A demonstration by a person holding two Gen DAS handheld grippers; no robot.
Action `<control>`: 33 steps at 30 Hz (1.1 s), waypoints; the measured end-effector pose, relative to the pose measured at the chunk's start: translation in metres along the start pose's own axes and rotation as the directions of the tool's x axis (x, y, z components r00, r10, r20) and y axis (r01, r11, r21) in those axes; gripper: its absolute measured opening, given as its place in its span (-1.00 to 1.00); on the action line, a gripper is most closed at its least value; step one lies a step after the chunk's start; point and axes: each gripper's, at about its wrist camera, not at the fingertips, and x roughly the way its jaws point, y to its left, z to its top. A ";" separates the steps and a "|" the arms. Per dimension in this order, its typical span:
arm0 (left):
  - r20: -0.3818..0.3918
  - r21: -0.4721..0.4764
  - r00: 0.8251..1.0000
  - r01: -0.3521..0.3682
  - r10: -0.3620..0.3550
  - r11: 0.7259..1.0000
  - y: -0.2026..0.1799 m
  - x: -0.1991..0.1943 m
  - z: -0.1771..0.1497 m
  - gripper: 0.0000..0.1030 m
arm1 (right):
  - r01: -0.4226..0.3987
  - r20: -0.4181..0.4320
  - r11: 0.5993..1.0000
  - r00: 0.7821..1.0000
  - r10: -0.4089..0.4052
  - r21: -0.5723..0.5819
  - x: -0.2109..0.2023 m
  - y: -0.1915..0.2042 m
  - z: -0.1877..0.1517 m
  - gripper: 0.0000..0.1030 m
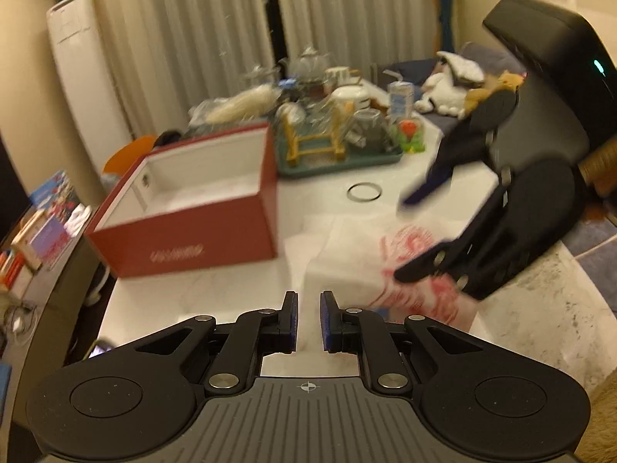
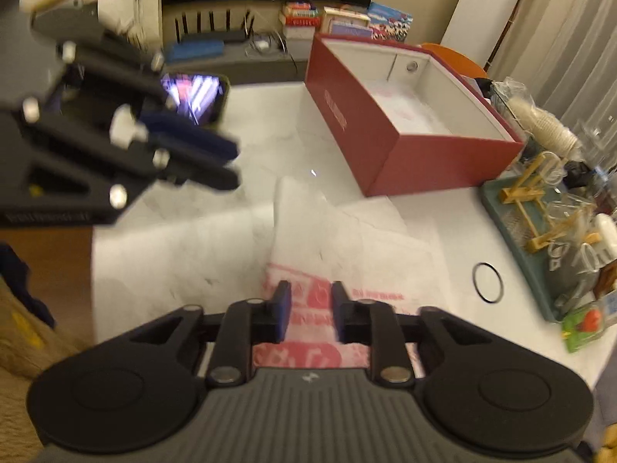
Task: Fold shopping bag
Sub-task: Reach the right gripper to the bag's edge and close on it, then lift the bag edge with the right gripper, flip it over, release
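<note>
A white plastic shopping bag with red print (image 1: 389, 254) lies flat on the white marble table (image 1: 185, 301); it also shows in the right wrist view (image 2: 347, 247). My left gripper (image 1: 308, 320) is open and empty, hovering over the bag's near edge. It appears blurred at the left of the right wrist view (image 2: 227, 162). My right gripper (image 2: 310, 308) is open and empty just above the bag's printed part. In the left wrist view it reaches in from the right (image 1: 401, 235) over the bag.
An open red box with white inside (image 1: 193, 208) (image 2: 408, 115) stands on the table by the bag. A green tray of glassware (image 1: 339, 135) (image 2: 547, 216) and a black ring (image 1: 363, 192) (image 2: 488, 282) lie beyond. A phone (image 2: 196, 96) lies at the table's far side.
</note>
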 end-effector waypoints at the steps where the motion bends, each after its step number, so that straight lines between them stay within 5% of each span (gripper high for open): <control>1: -0.009 -0.027 1.000 0.000 0.000 1.000 0.004 0.000 -0.004 -0.76 | 0.019 0.018 1.000 1.000 -0.019 0.018 0.000 -0.009 0.000 0.73; 2: -0.035 -0.054 0.999 0.001 -0.002 0.999 0.005 0.003 -0.007 -0.76 | 0.027 0.036 0.999 0.999 -0.028 0.030 0.003 -0.020 -0.001 0.83; 3: -0.061 -0.081 0.998 0.001 -0.006 0.997 0.005 0.006 -0.010 -0.76 | 0.025 0.043 0.999 0.999 -0.026 0.038 0.006 -0.031 -0.002 0.51; 5: -0.114 -0.135 0.993 -0.001 -0.015 0.991 0.007 0.013 -0.016 -0.76 | -0.012 0.018 0.998 1.000 0.011 0.064 0.021 -0.058 -0.006 0.18; 7: -0.165 -0.188 0.986 -0.005 -0.027 0.982 0.009 0.019 -0.022 -0.76 | -0.067 -0.048 0.993 0.996 0.072 0.094 0.043 -0.083 -0.010 0.18; 12: -0.245 -0.217 0.969 -0.045 -0.009 0.975 -0.009 0.034 -0.037 -0.66 | -0.061 -0.165 0.995 0.984 0.073 0.076 0.078 -0.117 -0.026 0.30; 14: -0.269 -0.202 0.961 -0.115 0.057 0.973 -0.013 0.038 -0.037 -0.22 | -0.077 -0.189 0.992 0.977 0.095 0.100 0.085 -0.126 -0.032 0.41; 15: -0.266 -0.188 0.959 -0.155 0.102 0.970 -0.014 0.038 -0.036 0.53 | -0.081 -0.190 0.990 0.976 0.102 0.115 0.087 -0.129 -0.036 0.55; 16: -0.261 -0.173 0.954 -0.195 0.146 0.965 -0.015 0.038 -0.035 1.00 | -0.081 -0.189 0.989 0.976 0.104 0.127 0.088 -0.131 -0.039 0.61; 20: -0.261 -0.204 0.953 -0.212 0.156 0.956 -0.008 0.042 -0.027 1.00 | -0.136 -0.172 0.979 0.972 0.161 0.149 0.090 -0.130 -0.049 0.53; 22: -0.266 -0.204 0.953 -0.205 0.147 0.957 -0.006 0.042 -0.023 1.00 | -0.151 -0.184 0.981 0.968 0.171 0.121 0.095 -0.125 -0.049 0.06; 23: -0.265 -0.194 0.953 -0.199 0.144 0.961 -0.007 0.043 -0.022 1.00 | -0.129 -0.197 0.988 0.970 0.144 0.088 0.097 -0.122 -0.049 -0.58; 24: -0.268 -0.179 0.953 -0.192 0.139 0.965 -0.009 0.043 -0.022 1.00 | -0.094 -0.192 0.994 0.976 0.102 0.050 0.096 -0.118 -0.049 -0.97; 29: -0.284 -0.129 0.953 -0.148 0.106 0.981 -0.016 0.041 -0.023 1.00 | -0.105 -0.024 0.990 0.994 0.108 0.090 0.052 -0.117 -0.043 -0.98; 33: -0.270 -0.130 0.959 -0.121 0.082 0.984 -0.014 0.038 -0.021 1.00 | -0.127 0.105 0.986 0.988 0.115 0.110 0.004 -0.116 -0.028 -0.98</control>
